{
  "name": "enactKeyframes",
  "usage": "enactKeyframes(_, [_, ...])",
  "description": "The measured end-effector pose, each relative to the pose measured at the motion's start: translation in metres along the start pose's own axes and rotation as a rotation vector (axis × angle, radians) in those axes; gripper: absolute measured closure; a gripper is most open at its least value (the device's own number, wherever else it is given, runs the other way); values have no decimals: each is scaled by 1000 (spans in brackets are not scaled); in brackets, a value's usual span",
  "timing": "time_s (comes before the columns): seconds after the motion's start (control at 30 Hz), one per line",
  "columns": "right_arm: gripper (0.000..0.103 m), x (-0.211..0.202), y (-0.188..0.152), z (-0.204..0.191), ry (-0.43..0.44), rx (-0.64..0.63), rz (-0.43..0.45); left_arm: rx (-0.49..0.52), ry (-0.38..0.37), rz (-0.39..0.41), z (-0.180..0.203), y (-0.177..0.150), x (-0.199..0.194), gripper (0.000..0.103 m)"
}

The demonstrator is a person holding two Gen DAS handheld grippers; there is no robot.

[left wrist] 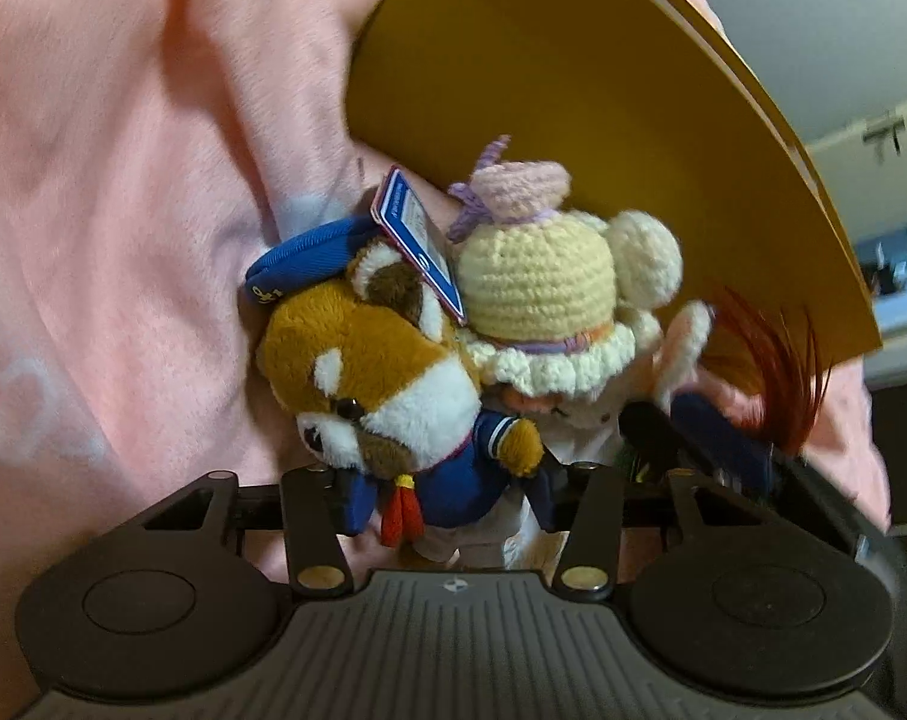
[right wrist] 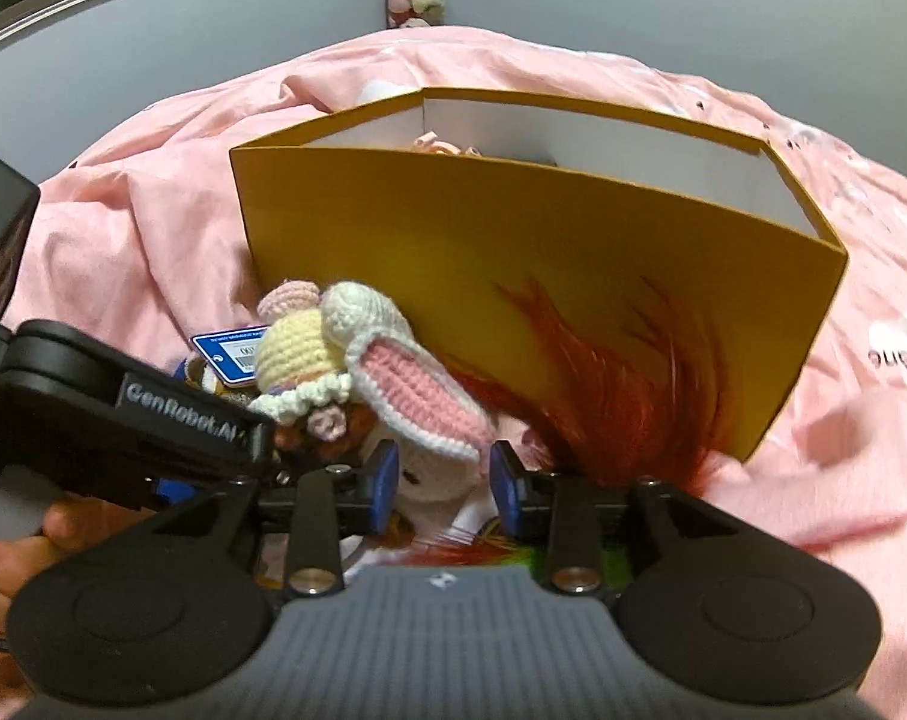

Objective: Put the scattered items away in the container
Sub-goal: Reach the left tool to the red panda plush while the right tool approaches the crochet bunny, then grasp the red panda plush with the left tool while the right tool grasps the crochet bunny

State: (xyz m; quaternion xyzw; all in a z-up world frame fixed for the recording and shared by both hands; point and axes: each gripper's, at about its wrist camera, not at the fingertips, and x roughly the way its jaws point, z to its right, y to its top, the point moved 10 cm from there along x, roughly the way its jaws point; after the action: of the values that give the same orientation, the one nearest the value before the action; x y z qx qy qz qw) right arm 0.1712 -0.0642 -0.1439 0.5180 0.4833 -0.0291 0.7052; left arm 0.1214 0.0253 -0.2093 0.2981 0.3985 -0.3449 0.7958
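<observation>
Against the near orange wall of the yellow box (right wrist: pixel 513 252), on the pink blanket (right wrist: pixel 123 228), a red-panda plush in a blue sailor suit (left wrist: pixel 381 372) and a crocheted bunny doll (right wrist: pixel 393 384) are lying side by side, outside the container. My left gripper (left wrist: pixel 447 492) is clamping the panda's blue suit between its pads. My right gripper (right wrist: pixel 444 480) is standing with its blue pads (right wrist: pixel 386 480) parted, the bunny's white body sitting loose between them beside red feathers (right wrist: pixel 633 396).
</observation>
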Motion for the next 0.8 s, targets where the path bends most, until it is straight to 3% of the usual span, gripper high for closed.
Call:
enactKeyframes(0.27, [66,9,15,-2,23,-30,41,307,203,32,9,-10,-33,56])
enactKeyframes(0.33, [67,11,17,-3,27,-35,47,306,209,17,5,-12,-41,57])
enactKeyframes(0.47, [96,8,21,-5,30,-38,57,292,225,24,1,-1,-54,59])
enactKeyframes(0.73, [99,-15,25,-11,20,-31,94,306,247,90,8,-1,-73,61])
enactKeyframes(0.8, [100,-28,30,-16,24,-37,126,301,244,103,-8,3,-67,61])
